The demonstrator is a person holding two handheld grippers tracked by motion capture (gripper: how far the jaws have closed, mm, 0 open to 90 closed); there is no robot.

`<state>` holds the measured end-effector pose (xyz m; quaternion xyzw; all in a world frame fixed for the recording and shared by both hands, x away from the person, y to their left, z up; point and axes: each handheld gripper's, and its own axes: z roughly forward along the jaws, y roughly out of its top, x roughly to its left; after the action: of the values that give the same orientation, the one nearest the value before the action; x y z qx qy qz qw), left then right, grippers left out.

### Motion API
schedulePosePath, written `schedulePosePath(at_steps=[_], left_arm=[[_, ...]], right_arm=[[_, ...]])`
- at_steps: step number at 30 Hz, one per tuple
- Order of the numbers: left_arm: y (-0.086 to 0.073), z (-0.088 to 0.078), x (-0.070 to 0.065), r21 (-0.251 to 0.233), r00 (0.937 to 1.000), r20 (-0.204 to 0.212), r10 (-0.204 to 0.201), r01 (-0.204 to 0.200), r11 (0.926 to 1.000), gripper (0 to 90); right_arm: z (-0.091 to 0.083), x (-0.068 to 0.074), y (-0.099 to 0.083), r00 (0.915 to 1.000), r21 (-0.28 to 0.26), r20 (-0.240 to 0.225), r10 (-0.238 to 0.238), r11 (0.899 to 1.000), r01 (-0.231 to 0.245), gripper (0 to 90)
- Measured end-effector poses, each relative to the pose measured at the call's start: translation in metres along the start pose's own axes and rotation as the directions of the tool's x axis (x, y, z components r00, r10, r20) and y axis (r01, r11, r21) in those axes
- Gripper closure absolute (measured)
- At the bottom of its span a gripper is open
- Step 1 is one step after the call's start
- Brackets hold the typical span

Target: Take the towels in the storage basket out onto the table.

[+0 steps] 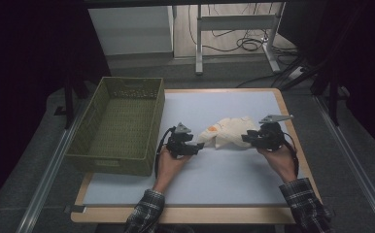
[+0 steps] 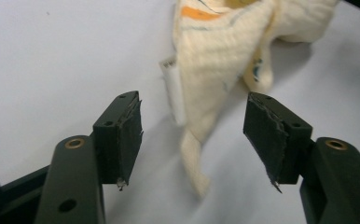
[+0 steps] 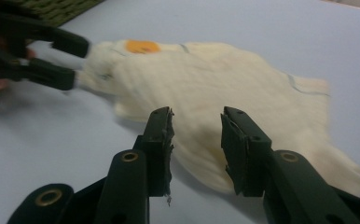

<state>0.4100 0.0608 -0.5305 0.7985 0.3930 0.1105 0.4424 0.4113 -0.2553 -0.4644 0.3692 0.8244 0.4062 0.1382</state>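
A pale table (image 1: 234,179) carries a cream cloth (image 1: 227,132) and a green basket (image 1: 120,121)

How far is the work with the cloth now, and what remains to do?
Done: the cream cloth lies bunched on the white mat, with nothing gripping it. In hand: the left claw and the right claw both stand open at its two ends, and the pads do not press it. Left: the green basket beside it holds nothing, so the cloth probably still has to go in.

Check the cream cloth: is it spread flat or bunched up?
Bunched. The cream cloth lies crumpled in uneven folds on the white mat, between the two grippers.
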Motion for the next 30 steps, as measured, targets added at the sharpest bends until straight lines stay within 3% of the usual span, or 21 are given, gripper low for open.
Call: schedulePosePath(at_steps=[4, 6, 9, 14, 17, 20, 21, 24, 27, 30], left_arm=[[0.011, 0.007, 0.003, 0.032, 0.9995, 0.017, 0.026, -0.026, 0.9991, 37.0], [0.015, 0.010, 0.004, 0.051, 0.9989, 0.017, 0.043, -0.044, 0.9977, 43.7], [0.017, 0.014, 0.006, 0.070, 0.9992, 0.020, 0.034, -0.036, 0.9969, 51.2], [0.015, 0.016, 0.010, 0.069, 0.9994, 0.032, 0.011, -0.014, 0.9976, 53.4], [0.013, 0.018, 0.012, 0.070, 0.9989, 0.047, -0.001, -0.002, 0.9975, 54.2], [0.012, 0.022, 0.013, 0.087, 0.9983, 0.059, 0.002, -0.007, 0.9961, 60.7], [0.011, 0.024, 0.012, 0.096, 0.9980, 0.063, 0.003, -0.009, 0.9954, 64.2], [0.010, 0.025, 0.013, 0.099, 0.9967, 0.081, 0.002, -0.010, 0.9950, 76.3], [0.011, 0.027, 0.012, 0.100, 0.9963, 0.085, 0.008, -0.017, 0.9949, 83.9], [0.013, 0.022, 0.010, 0.080, 0.9972, 0.072, 0.018, -0.024, 0.9965, 85.7]], right_arm=[[0.015, 0.015, 0.009, 0.9988, 0.004, -0.047, -0.015, 1.000, 0.015, 62.0], [0.023, 0.023, 0.011, 0.9966, 0.007, -0.080, -0.017, 1.000, 0.018, 62.0], [0.035, 0.036, 0.010, 0.9929, 0.025, -0.113, -0.036, 0.999, 0.039, 62.0], [0.059, 0.049, 0.003, 0.9888, 0.074, -0.137, -0.059, 0.995, 0.069, 62.0], [0.072, 0.053, 0.000, 0.9900, 0.093, -0.116, -0.080, 0.991, 0.091, 58.0], [0.088, 0.056, -0.003, 0.9922, 0.123, -0.058, -0.111, 0.985, 0.117, 57.8], [0.092, 0.056, -0.004, 0.9913, 0.129, -0.041, -0.125, 0.983, 0.129, 59.5], [0.094, 0.057, -0.006, 0.9863, 0.114, 0.027, -0.163, 0.981, 0.159, 76.2], [0.093, 0.053, -0.007, 0.9892, 0.114, 0.027, -0.144, 0.984, 0.140, 85.9], [0.089, 0.048, -0.007, 0.9942, 0.112, 0.002, -0.108, 0.988, 0.107, 87.5]])
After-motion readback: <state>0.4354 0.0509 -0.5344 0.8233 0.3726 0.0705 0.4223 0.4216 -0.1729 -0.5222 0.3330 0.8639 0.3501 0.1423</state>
